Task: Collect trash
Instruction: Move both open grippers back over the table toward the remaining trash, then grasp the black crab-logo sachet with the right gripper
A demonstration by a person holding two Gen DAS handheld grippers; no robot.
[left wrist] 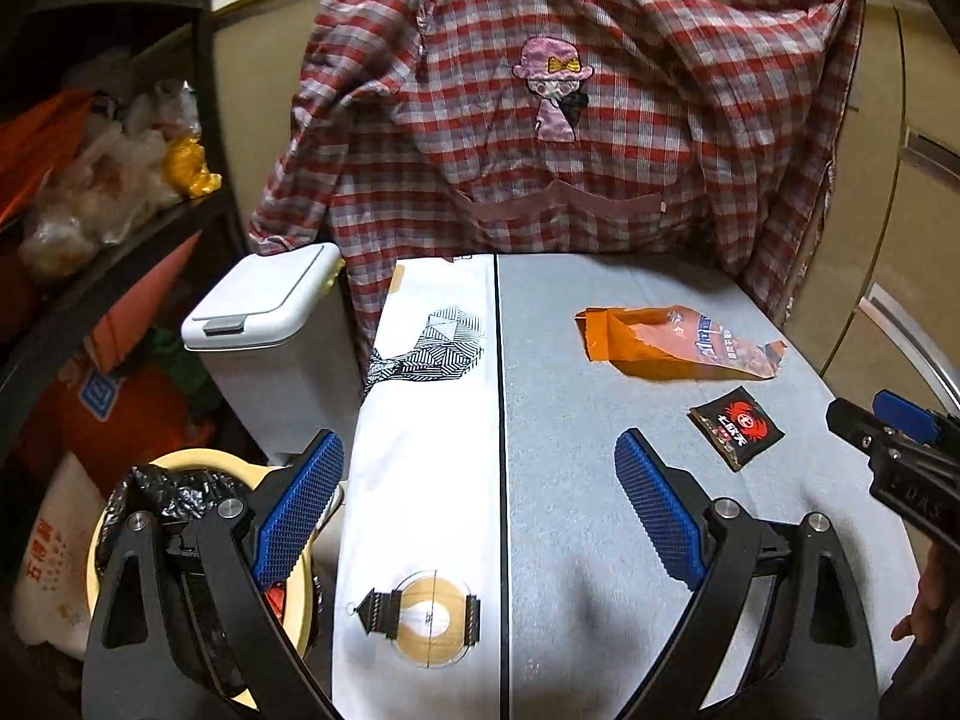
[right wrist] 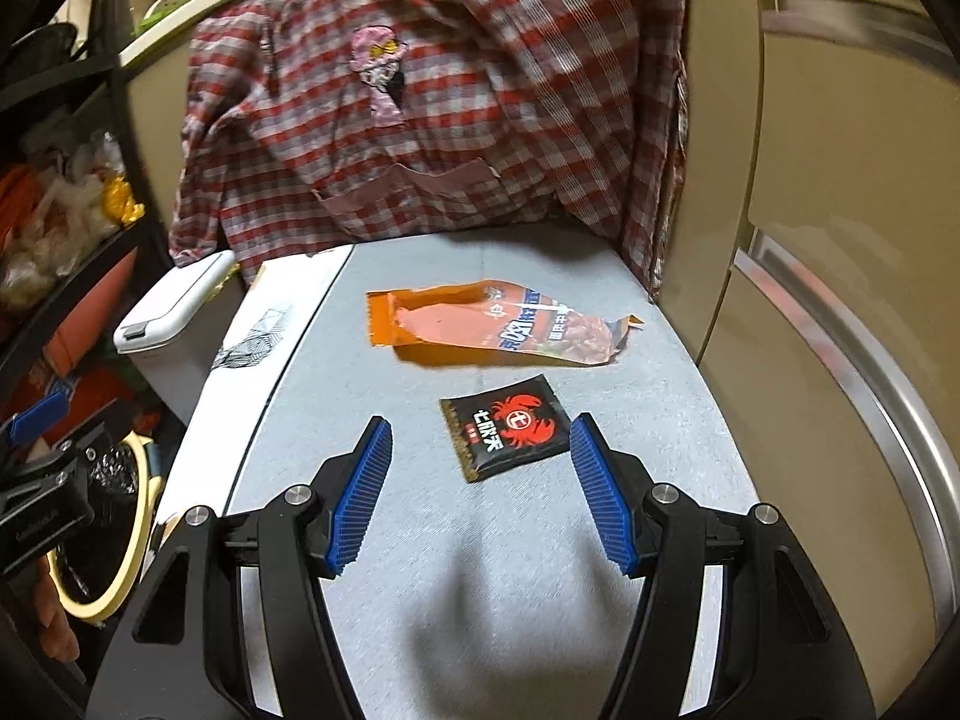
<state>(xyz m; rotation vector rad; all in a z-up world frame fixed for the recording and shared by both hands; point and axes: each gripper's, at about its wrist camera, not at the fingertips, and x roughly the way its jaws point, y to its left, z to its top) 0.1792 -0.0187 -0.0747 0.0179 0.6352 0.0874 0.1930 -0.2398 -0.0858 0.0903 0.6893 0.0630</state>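
A black snack packet with a red crab print (right wrist: 504, 426) lies flat on the grey table cover (right wrist: 480, 540); it also shows in the left wrist view (left wrist: 737, 426). A torn orange wrapper (right wrist: 498, 330) lies behind it, also in the left wrist view (left wrist: 678, 348). My right gripper (right wrist: 480, 438) is open, its blue pads just short of the black packet on either side. My left gripper (left wrist: 480, 468) is open and empty over the table's left part. A cream bin with a black bag (left wrist: 180, 492) stands on the floor at the left.
A white lidded bin (left wrist: 264, 306) stands left of the table. A red plaid garment (left wrist: 540, 120) hangs over the counter behind. A white printed sheet (left wrist: 426, 420) covers the table's left strip. Cluttered shelves (left wrist: 90, 180) are at the left, cabinet doors (right wrist: 840, 300) at the right.
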